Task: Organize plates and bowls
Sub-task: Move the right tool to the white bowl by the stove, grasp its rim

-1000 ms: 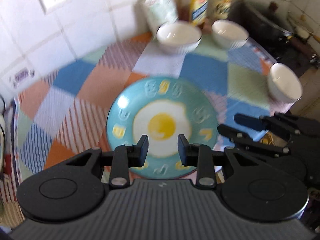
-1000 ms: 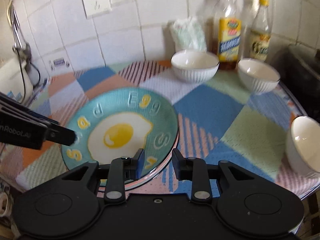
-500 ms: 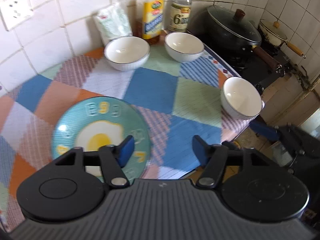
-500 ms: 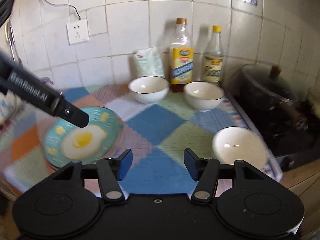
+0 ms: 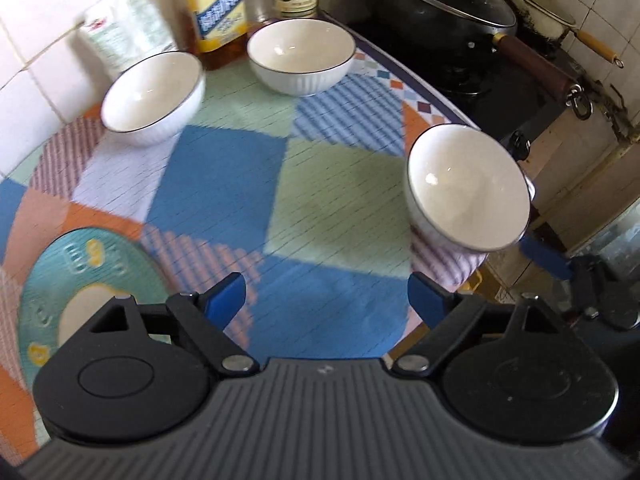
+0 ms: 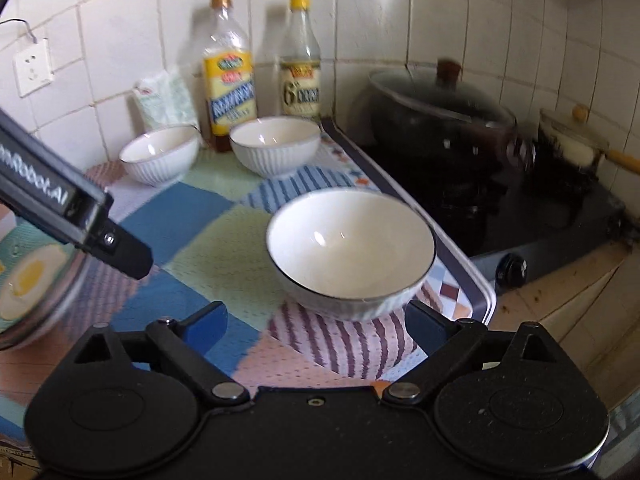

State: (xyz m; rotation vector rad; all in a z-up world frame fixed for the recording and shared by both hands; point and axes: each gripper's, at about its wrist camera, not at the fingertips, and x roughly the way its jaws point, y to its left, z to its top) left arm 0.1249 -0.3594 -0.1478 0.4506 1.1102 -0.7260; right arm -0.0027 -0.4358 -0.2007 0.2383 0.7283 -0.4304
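A teal plate with a fried-egg print [image 5: 80, 280] lies at the near left of the patchwork cloth; it also shows in the right wrist view [image 6: 28, 280]. Three white ribbed bowls stand on the cloth: one at the near right edge [image 5: 468, 188] [image 6: 350, 248], two at the back [image 5: 154, 96] [image 5: 300, 54]. My left gripper [image 5: 326, 300] is open and empty above the cloth between plate and near bowl. My right gripper [image 6: 316, 324] is open and empty, just short of the near bowl. The left gripper's finger [image 6: 120, 248] crosses the right wrist view.
Two bottles [image 6: 230, 76] [image 6: 300, 68] and a white bag [image 6: 164, 96] stand against the tiled wall behind the bowls. A stove with a lidded black pot [image 6: 440, 116] and a small pan [image 5: 540, 16] is to the right. The near bowl sits by the counter's right edge [image 6: 472, 280].
Both grippers have opened wide and swung right, from over the plate toward the near right bowl. The plate stays on the cloth at the left.
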